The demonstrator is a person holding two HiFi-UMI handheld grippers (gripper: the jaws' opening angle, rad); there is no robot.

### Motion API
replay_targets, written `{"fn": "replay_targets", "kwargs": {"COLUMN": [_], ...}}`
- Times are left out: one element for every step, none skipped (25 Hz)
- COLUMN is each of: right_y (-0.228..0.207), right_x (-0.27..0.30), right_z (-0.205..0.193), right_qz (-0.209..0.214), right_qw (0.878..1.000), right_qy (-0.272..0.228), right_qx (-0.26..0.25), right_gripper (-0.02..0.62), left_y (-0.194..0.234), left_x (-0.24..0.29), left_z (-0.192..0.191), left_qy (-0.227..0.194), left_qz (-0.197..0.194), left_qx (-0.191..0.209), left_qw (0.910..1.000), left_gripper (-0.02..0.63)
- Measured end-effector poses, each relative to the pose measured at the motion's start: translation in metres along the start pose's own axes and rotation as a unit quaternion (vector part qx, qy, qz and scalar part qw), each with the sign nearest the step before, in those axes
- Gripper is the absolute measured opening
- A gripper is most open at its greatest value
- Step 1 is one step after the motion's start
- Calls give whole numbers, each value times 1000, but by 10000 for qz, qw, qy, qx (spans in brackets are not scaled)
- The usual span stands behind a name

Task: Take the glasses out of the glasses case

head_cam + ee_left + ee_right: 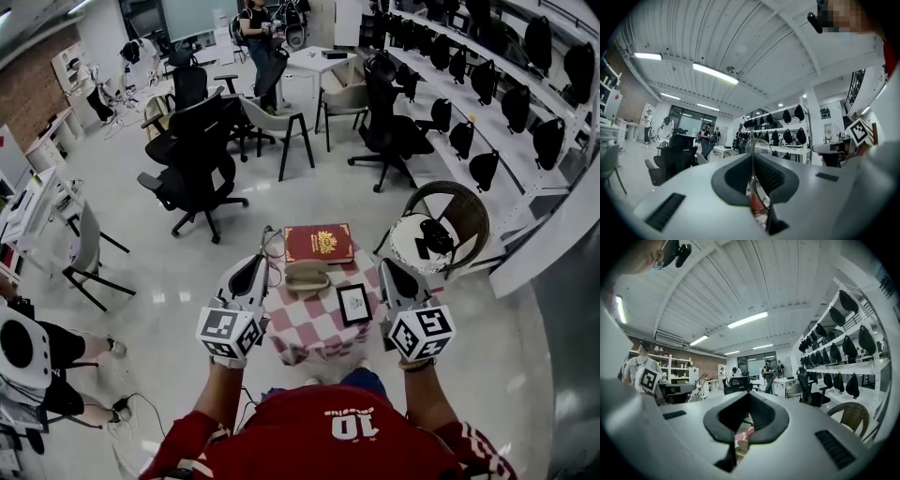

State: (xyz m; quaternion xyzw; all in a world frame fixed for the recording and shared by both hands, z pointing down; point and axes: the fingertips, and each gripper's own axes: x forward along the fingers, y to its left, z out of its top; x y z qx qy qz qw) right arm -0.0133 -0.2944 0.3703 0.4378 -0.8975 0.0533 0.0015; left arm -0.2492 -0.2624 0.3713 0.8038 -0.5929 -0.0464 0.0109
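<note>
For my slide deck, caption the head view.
Left gripper holds glasses near checkered table bearing glasses case; right gripper shut.

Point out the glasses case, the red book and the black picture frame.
glasses case (307, 277), head view, its beige middle.
red book (319, 243), head view, gold emblem on cover.
black picture frame (353, 304), head view, its pale centre.

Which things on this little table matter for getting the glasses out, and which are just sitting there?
For the job:
- glasses, pinched in the left gripper
- beige glasses case, mid-table

Just lying about:
- red book, behind the case
- black-framed picture, right of the case
</note>
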Motion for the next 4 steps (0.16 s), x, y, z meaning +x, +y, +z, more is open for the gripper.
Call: {"fn": "replay_targets", "kwargs": {"right_y": [0,-1,-1,-1], "right_x": [0,0,1,1], "right_z": [0,0,0,0], "right_qz": [2,0,-3,-8], "right_qw": [10000,10000,10000,10000], "right_qy": [3,6,8,11], "right_qx": [14,28,41,55], "right_gripper": [17,17,17,17], "left_y": [0,0,0,-1], "left_x": [0,0,0,0], "left_z": [0,-1,-1,-2], "left_qy": [3,11,21,32], "left_qz": [-1,-8,-18,-29], "left_qx": [-10,-18,-23,-27], "left_qw": [10000,10000,10000,10000], "left_gripper": [23,23,23,23]}}
